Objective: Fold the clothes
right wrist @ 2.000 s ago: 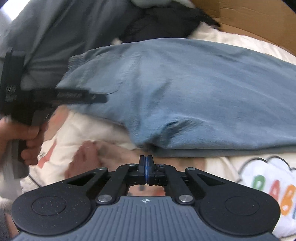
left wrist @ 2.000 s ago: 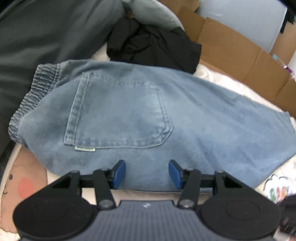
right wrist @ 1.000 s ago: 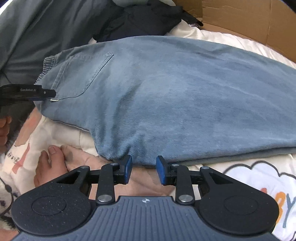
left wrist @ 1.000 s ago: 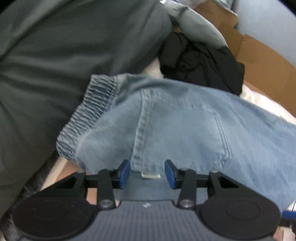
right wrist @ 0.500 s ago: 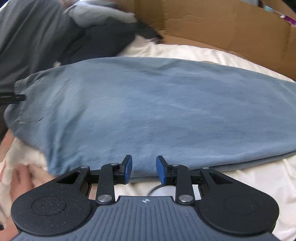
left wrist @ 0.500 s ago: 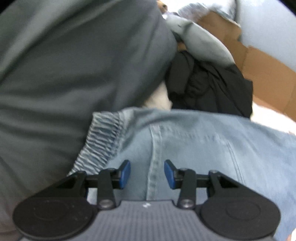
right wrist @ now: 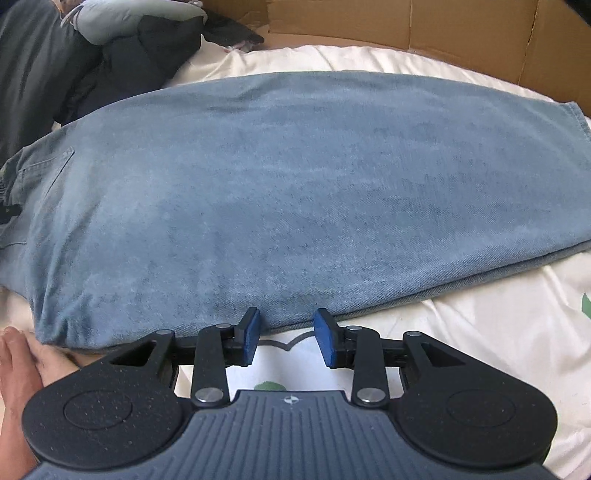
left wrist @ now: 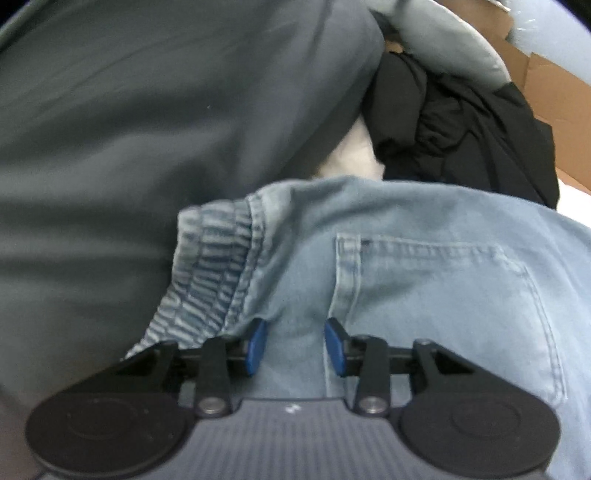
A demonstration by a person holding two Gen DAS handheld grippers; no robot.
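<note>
Over the folded jeans (right wrist: 295, 177) (elastic waistband left), left gripper (left wrist: 295, 345) and right gripper (right wrist: 286, 338) hover, fingers spread, pinching nothing.

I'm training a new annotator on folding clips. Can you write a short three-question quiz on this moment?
1. True or false: the right gripper is clamped on the jeans.
2. The left gripper is nearest: A) leg hem B) elastic waistband C) black garment
3. What stands behind the bedding at the far edge?

Key: 1 false, its jaws are open at the near edge; 2 B; 3 cardboard.
</note>
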